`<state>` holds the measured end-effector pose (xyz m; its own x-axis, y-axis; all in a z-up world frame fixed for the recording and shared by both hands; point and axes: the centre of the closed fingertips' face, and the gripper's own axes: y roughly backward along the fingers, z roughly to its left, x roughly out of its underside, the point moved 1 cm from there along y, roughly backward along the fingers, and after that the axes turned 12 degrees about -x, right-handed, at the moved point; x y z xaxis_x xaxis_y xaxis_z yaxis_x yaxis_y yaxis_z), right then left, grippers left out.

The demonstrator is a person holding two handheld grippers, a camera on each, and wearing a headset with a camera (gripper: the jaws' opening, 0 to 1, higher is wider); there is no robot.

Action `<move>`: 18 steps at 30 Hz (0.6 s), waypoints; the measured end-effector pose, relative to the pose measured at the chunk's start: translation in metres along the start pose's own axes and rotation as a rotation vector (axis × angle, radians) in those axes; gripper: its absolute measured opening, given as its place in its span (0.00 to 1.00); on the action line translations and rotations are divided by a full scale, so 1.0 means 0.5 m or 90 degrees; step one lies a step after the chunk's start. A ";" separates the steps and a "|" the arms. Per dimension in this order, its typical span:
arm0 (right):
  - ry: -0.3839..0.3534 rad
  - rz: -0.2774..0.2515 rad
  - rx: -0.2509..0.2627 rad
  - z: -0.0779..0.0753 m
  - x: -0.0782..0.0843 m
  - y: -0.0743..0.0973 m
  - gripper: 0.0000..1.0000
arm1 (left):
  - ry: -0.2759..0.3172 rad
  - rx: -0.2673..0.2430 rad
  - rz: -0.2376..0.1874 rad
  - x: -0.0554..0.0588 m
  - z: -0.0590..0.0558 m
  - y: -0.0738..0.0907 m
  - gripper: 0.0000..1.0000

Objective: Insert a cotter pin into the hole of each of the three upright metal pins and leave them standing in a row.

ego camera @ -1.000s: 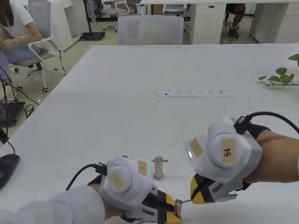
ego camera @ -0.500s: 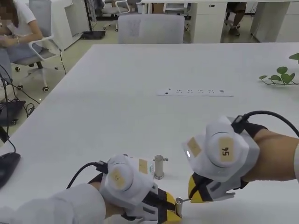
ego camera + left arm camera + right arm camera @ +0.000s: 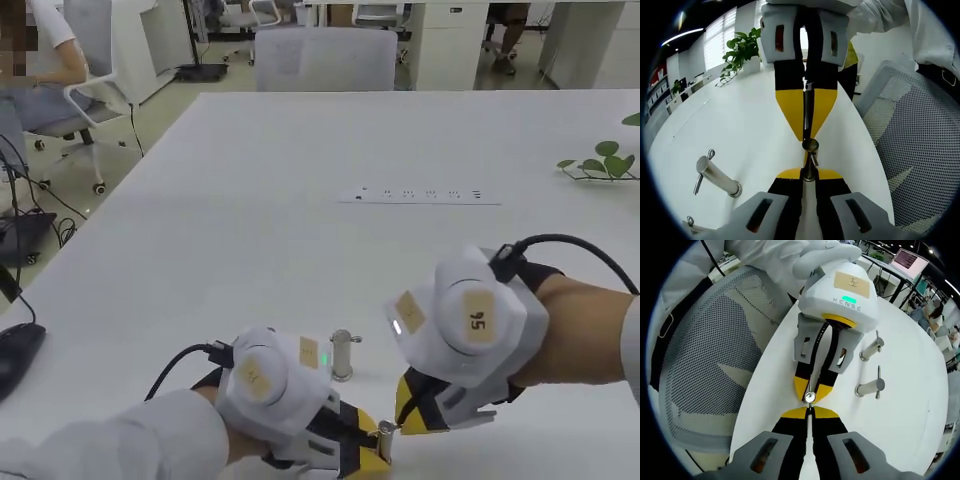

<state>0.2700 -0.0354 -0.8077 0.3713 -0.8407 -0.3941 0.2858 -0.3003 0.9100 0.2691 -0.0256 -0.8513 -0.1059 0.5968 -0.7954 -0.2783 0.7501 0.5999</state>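
My left gripper [image 3: 372,447] is shut on an upright metal pin [image 3: 385,434] at the table's near edge; in the left gripper view the pin [image 3: 810,148] stands between its yellow-tipped jaws. My right gripper [image 3: 404,426] faces it from the right, shut on a thin cotter pin [image 3: 808,102] whose tip meets the pin's head [image 3: 810,397]. A second metal pin [image 3: 343,356] stands just behind with a cotter pin through its top. The right gripper view shows two such fitted pins [image 3: 870,386] [image 3: 871,347] beside the left gripper [image 3: 812,390].
A white power strip [image 3: 418,197] lies mid-table and a green plant [image 3: 600,165] sits at the right edge. A grey chair [image 3: 325,60] stands at the far side, and a person sits at the far left. A mesh chair [image 3: 920,150] is close to the near table edge.
The right gripper has crept a little left, closing the gap to the held metal pin. The left gripper and the standing pin stay put; the head camera shifted slightly.
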 end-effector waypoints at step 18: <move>0.027 0.005 -0.010 0.000 -0.008 -0.005 0.04 | 0.006 0.004 -0.001 -0.001 -0.001 -0.005 0.06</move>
<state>0.2681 -0.0314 -0.8083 0.4111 -0.8226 -0.3927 0.2966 -0.2867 0.9110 0.2695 -0.0278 -0.8525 -0.1147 0.5933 -0.7968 -0.2730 0.7523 0.5995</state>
